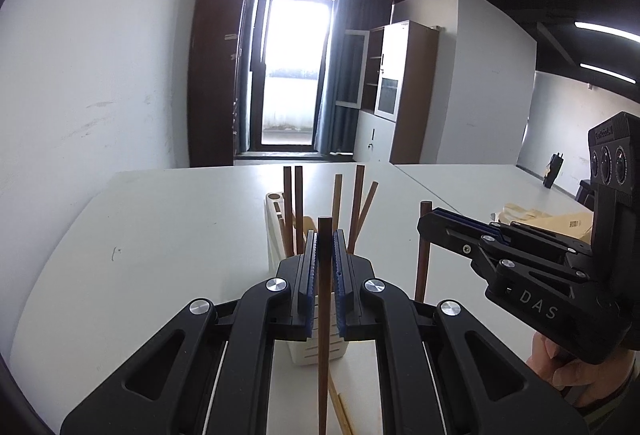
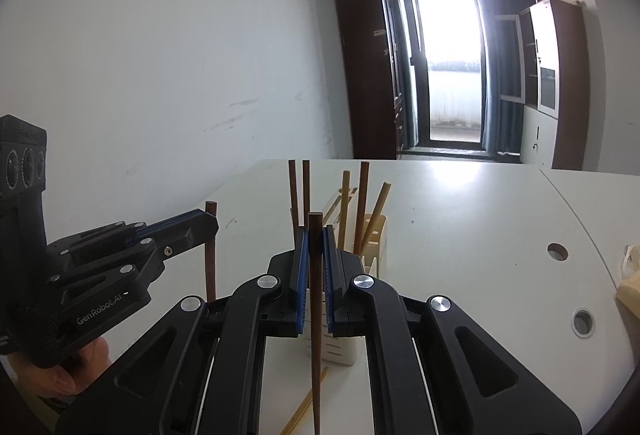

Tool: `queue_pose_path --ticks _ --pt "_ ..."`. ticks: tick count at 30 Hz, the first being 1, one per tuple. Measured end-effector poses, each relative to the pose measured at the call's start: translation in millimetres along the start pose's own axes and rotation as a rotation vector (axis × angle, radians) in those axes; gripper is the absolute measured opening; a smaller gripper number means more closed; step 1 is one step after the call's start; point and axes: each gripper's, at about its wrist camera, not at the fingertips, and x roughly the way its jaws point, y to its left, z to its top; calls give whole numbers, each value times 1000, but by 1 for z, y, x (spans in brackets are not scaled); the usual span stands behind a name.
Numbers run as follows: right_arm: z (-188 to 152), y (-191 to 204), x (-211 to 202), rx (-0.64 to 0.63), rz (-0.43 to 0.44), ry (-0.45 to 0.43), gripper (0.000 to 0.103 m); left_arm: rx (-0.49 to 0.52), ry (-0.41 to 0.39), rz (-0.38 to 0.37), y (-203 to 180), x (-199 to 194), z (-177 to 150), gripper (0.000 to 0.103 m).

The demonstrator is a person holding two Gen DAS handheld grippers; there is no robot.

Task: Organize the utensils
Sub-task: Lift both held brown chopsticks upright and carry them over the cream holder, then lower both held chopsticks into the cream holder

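Left wrist view: we see the left gripper (image 1: 325, 255) at lower centre, fingers (image 1: 310, 275) clamped on a dark brown chopstick (image 1: 323, 335) held upright. Behind it stands the white holder (image 1: 276, 223) on the white worktop (image 1: 160, 235), with several chopsticks (image 1: 298, 203) sticking up from it. A light bamboo chopstick (image 1: 340, 407) lies on the worktop at bottom centre. At right, the right gripper (image 1: 426, 225) is closed on another dark chopstick (image 1: 422, 267).

Right wrist view: right gripper (image 2: 316, 247) at lower centre, fingers (image 2: 304, 275) pinched on its dark chopstick (image 2: 316, 335), upright. Holder (image 2: 376, 235) just behind. Left gripper (image 2: 210, 225) at left, gripping its chopstick (image 2: 210, 267). A hand (image 2: 80, 367) shows at lower left.
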Motion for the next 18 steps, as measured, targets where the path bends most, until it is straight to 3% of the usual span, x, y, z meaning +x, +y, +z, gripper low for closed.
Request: queue_pose_path --ticks 6,12,18 --pt "9 -9 5 6 16 -50 8 8 -40 -13 -4 4 9 7" --pt "18 -13 5 16 50 -101 8 18 -179 17 -10 -18 21 7" --pt "24 -9 -5 -6 76 -235 8 64 -270 5 -20 -26 28 7"
